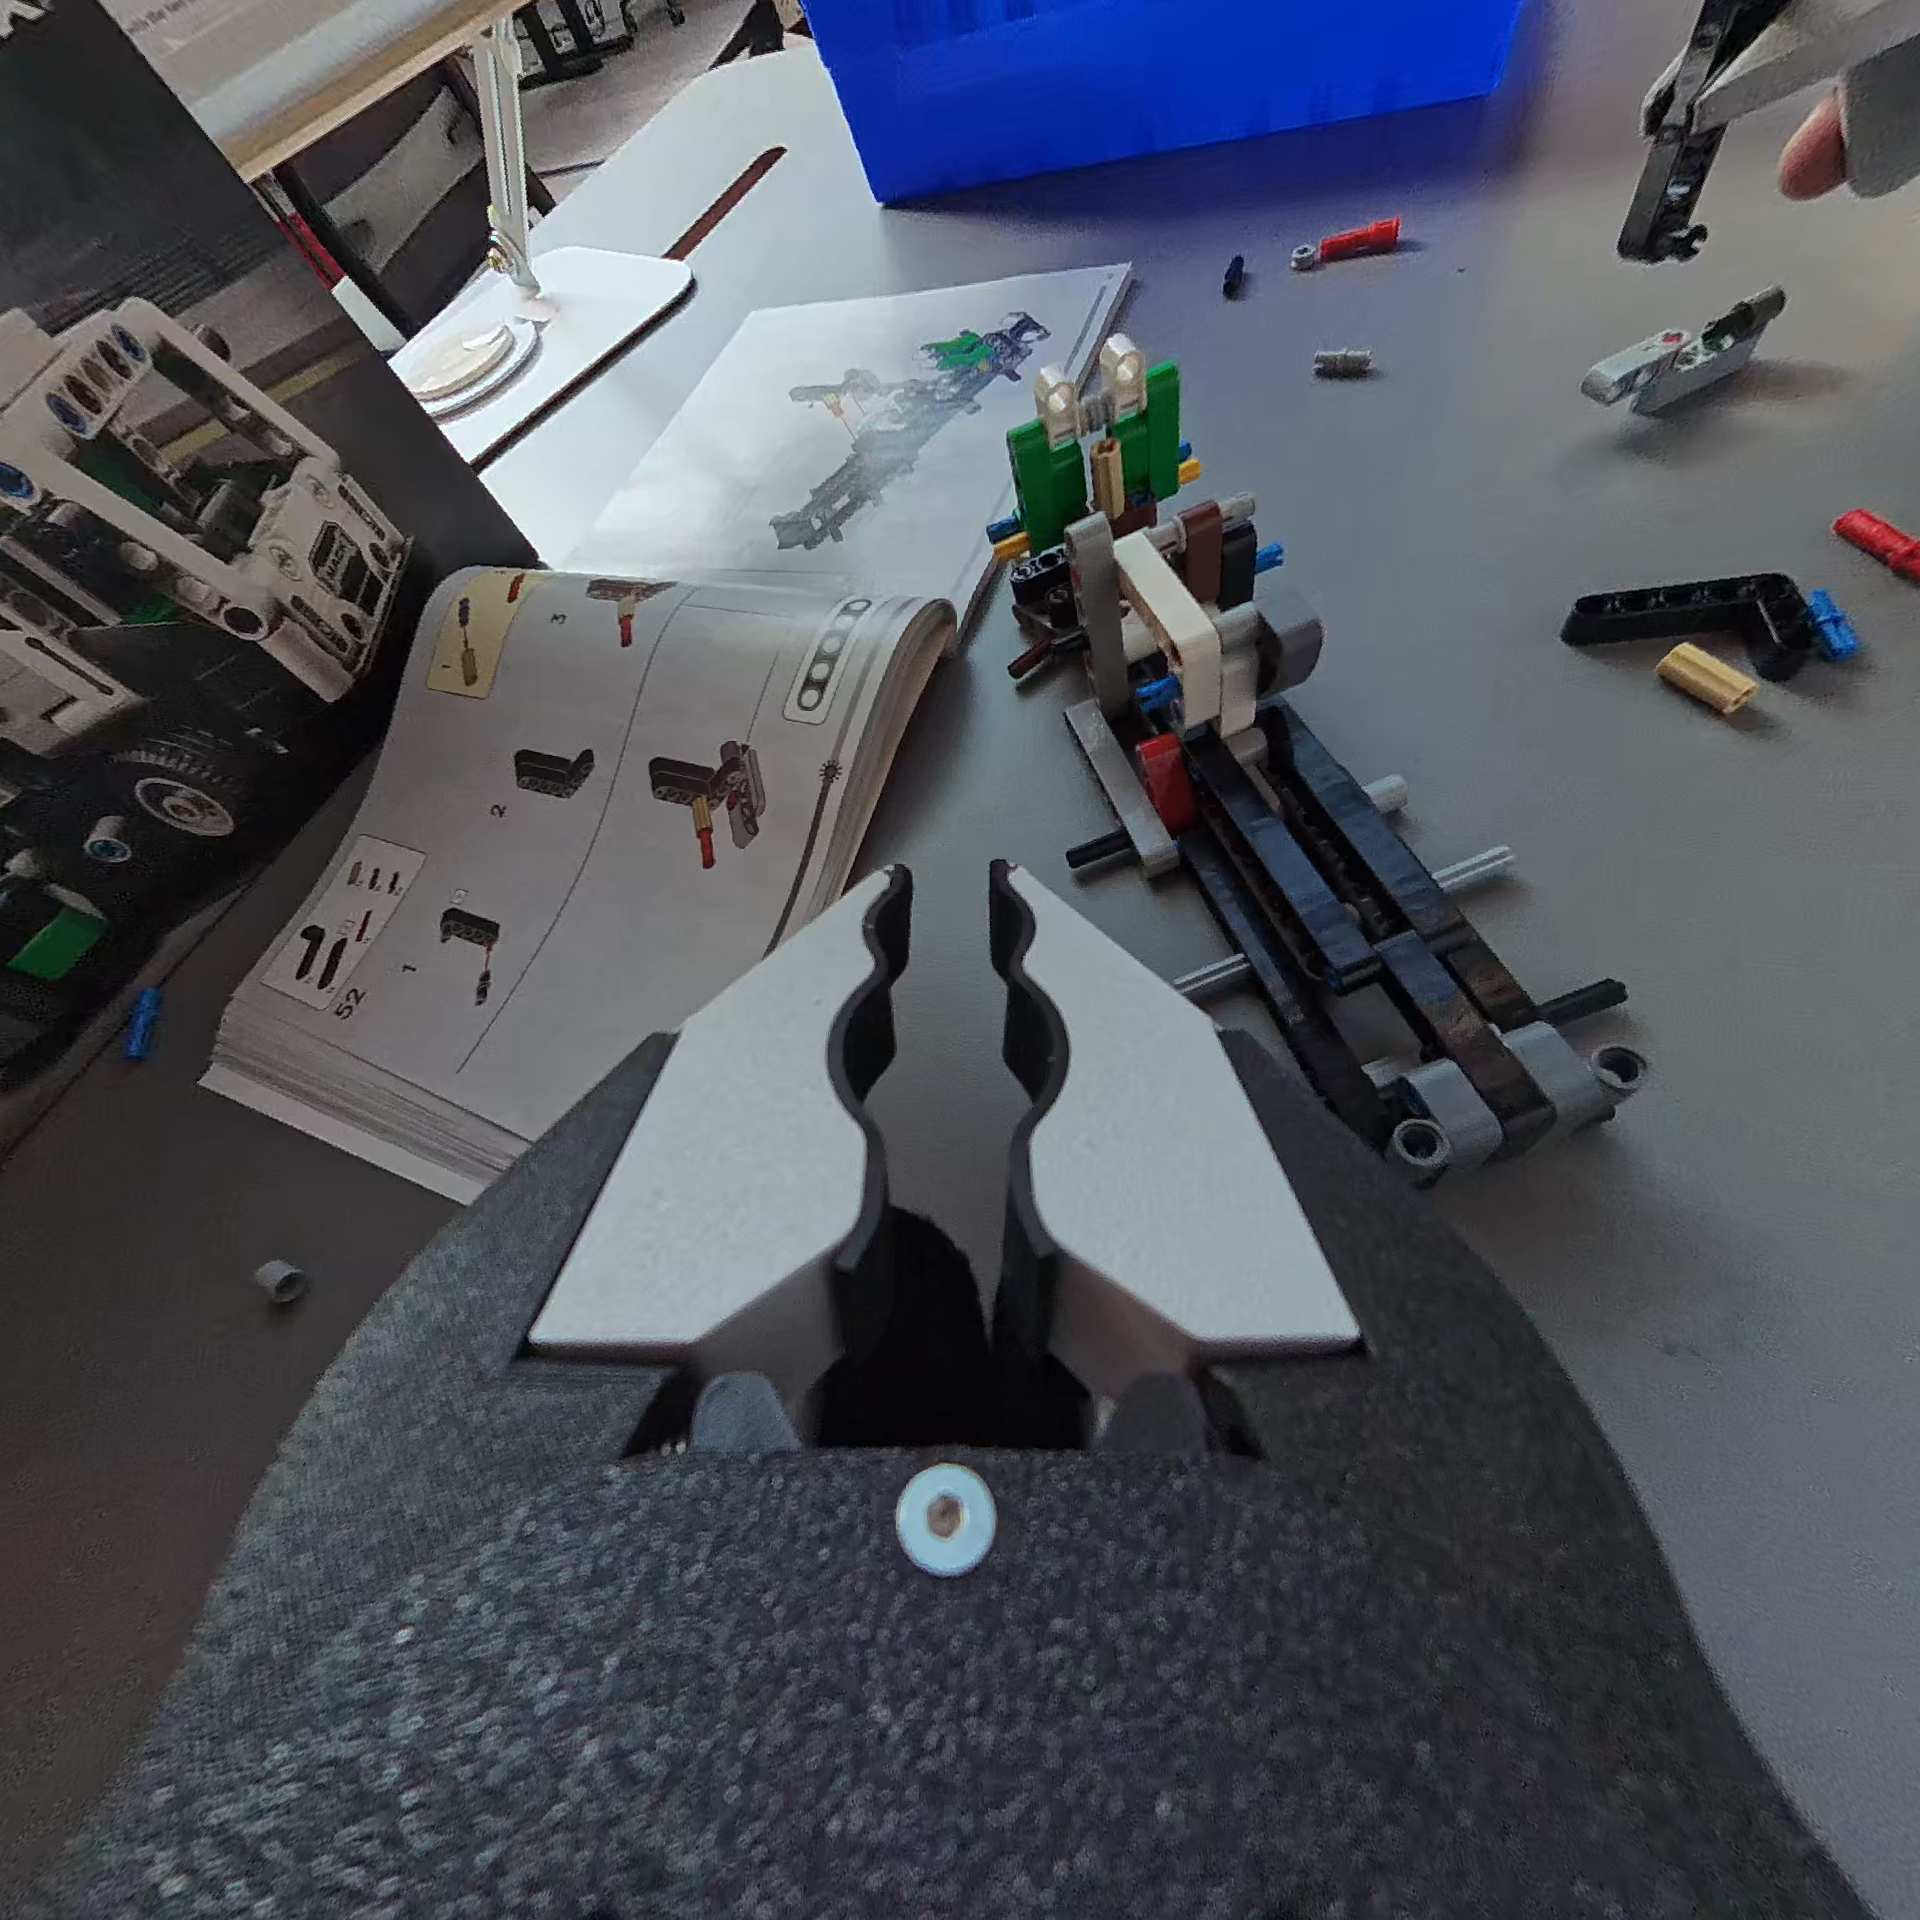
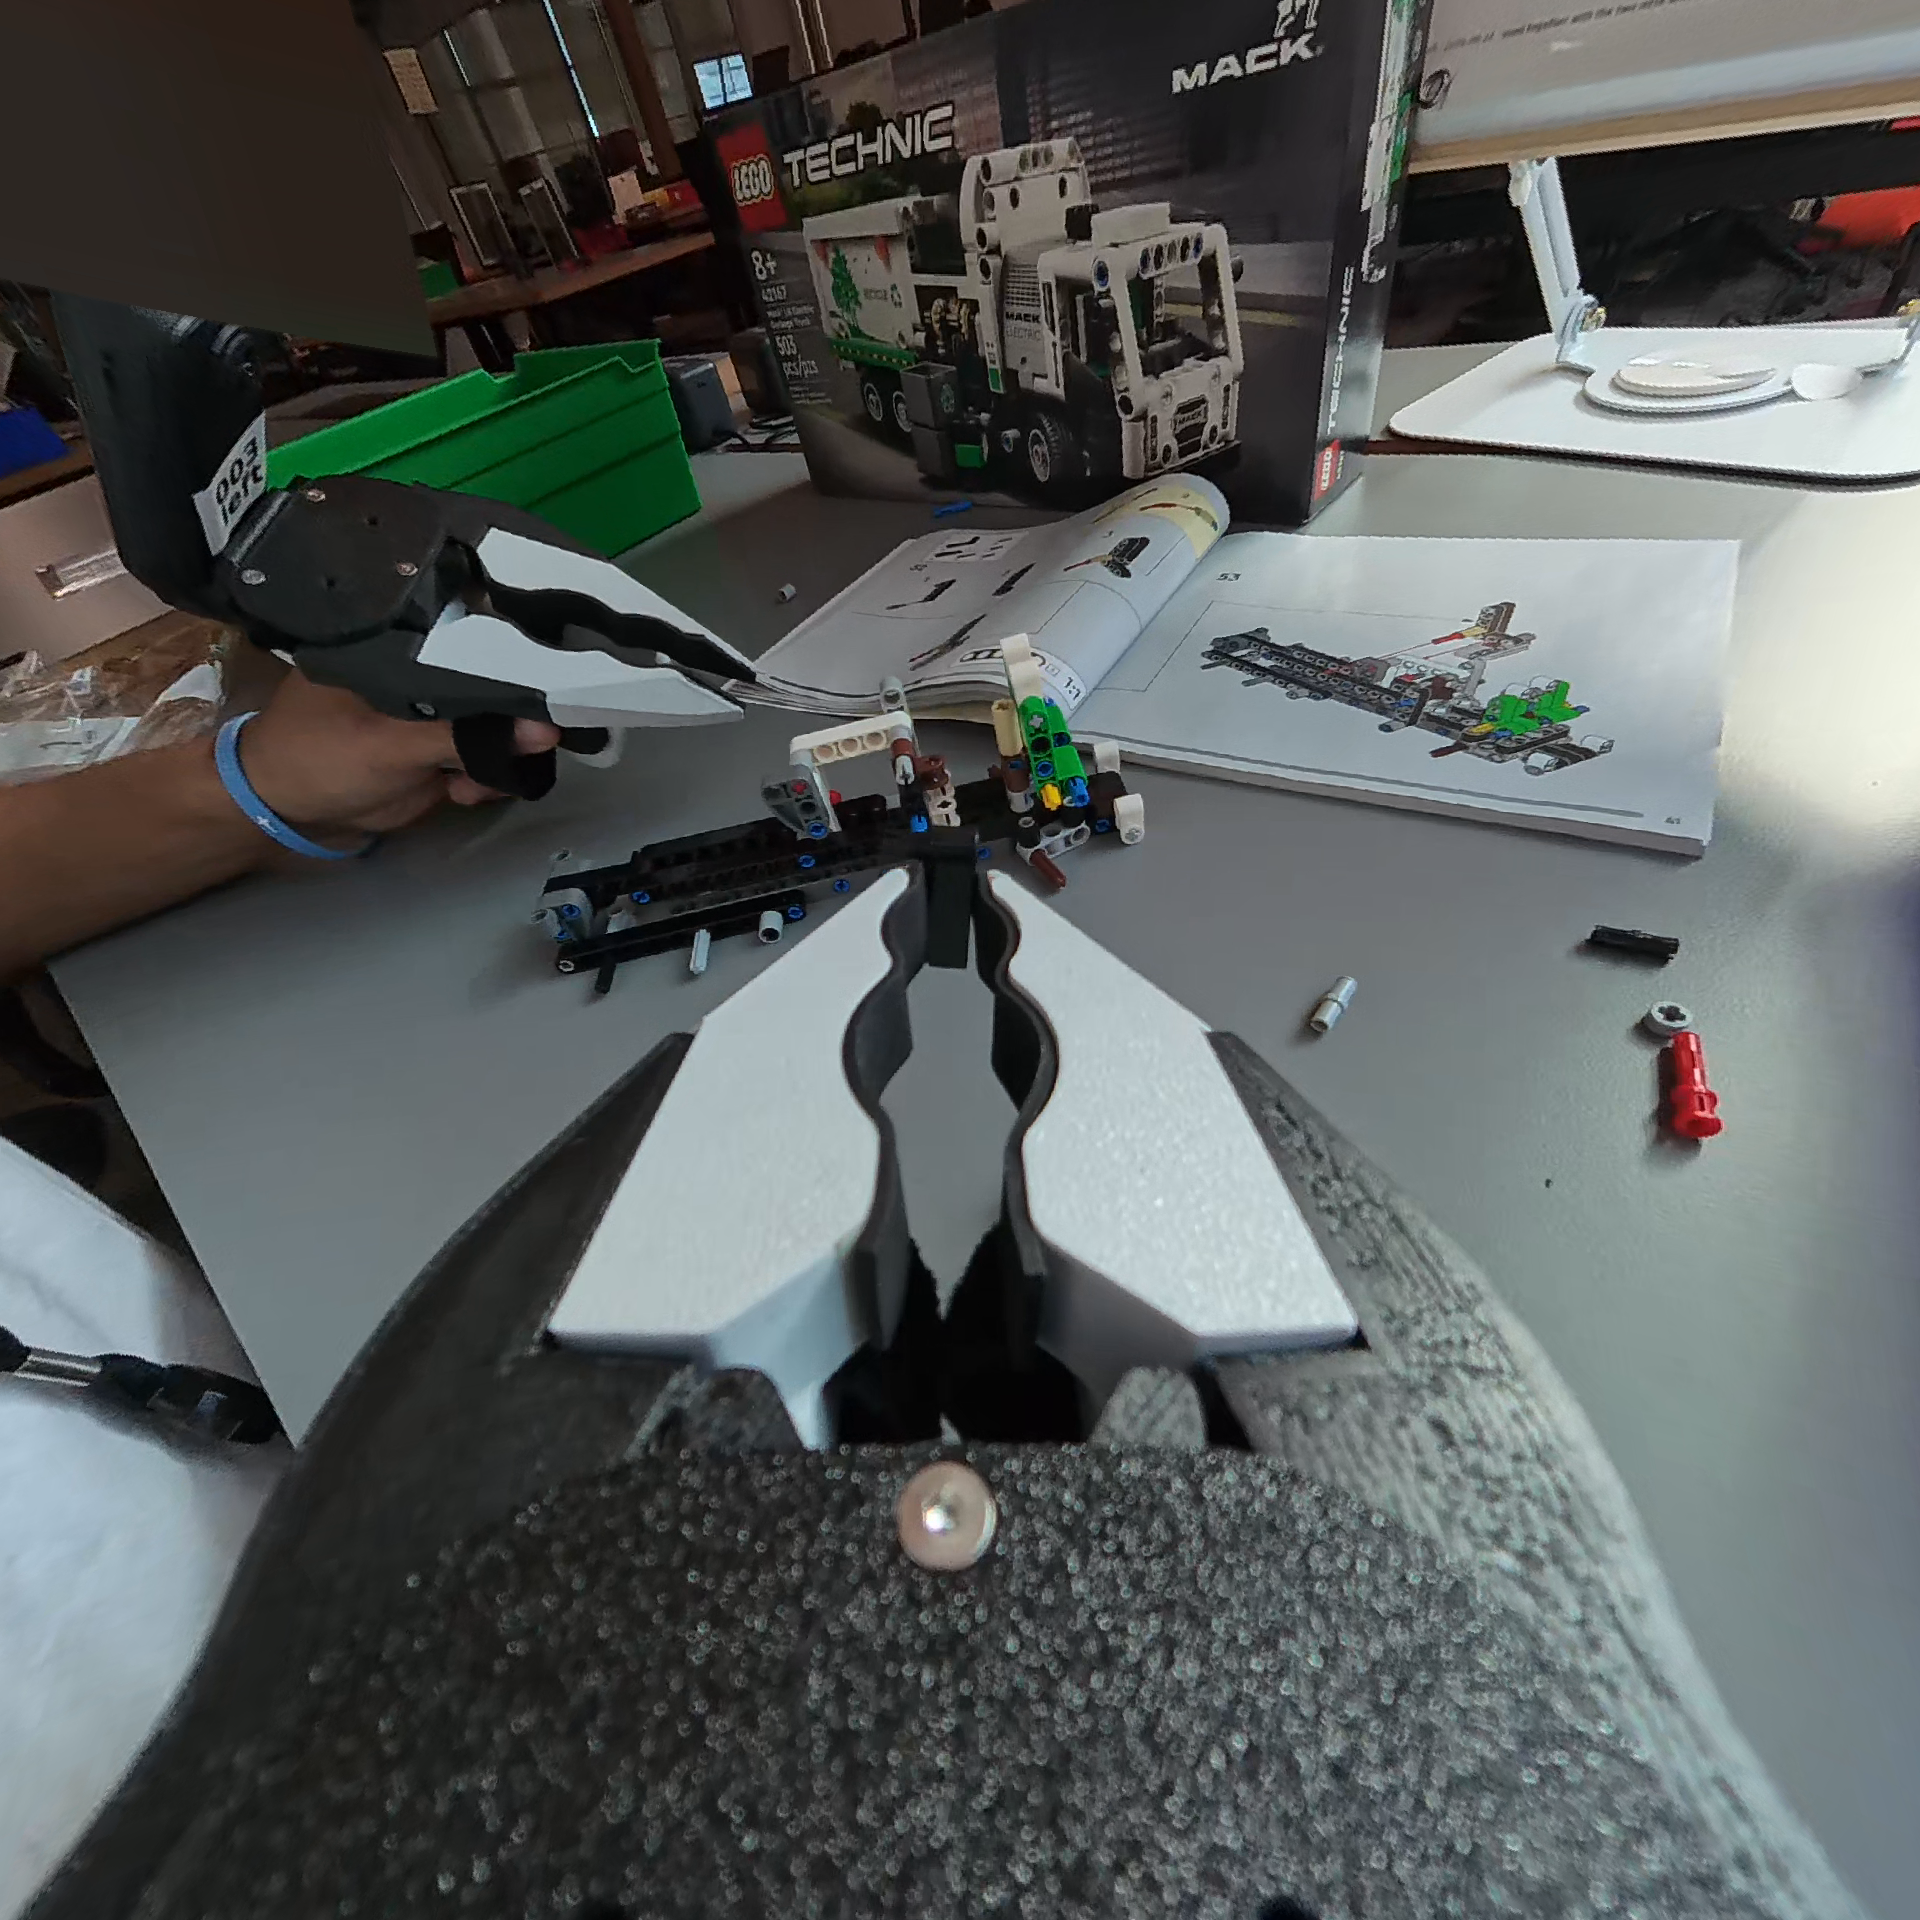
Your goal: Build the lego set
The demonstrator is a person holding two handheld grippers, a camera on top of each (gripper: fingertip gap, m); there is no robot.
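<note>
The long black Lego chassis (image 1: 1340, 883) with green, white and grey parts at its far end lies on the grey table (image 1: 1662, 1351). My left gripper (image 1: 951, 883) hovers just left of it, narrowly open and empty. My right gripper (image 2: 951, 883) is shut on a short black beam (image 2: 945, 920) and holds it upright in front of the chassis (image 2: 748, 857). In the left wrist view that black beam (image 1: 1673, 177) hangs at the top right, above the table. The left gripper (image 2: 732, 691) also shows in the right wrist view, above the chassis's left end.
The open instruction booklet (image 1: 582, 831) and the set box (image 1: 156, 520) lie left. A blue bin (image 1: 1143, 94) stands behind, a green bin (image 2: 520, 436) beside the box. Loose parts: black L-beam (image 1: 1683, 613), tan connector (image 1: 1704, 677), grey subassembly (image 1: 1683, 358), red pins (image 2: 1688, 1086). The left gripper's tips are roughly 20 centimeters from the right gripper's.
</note>
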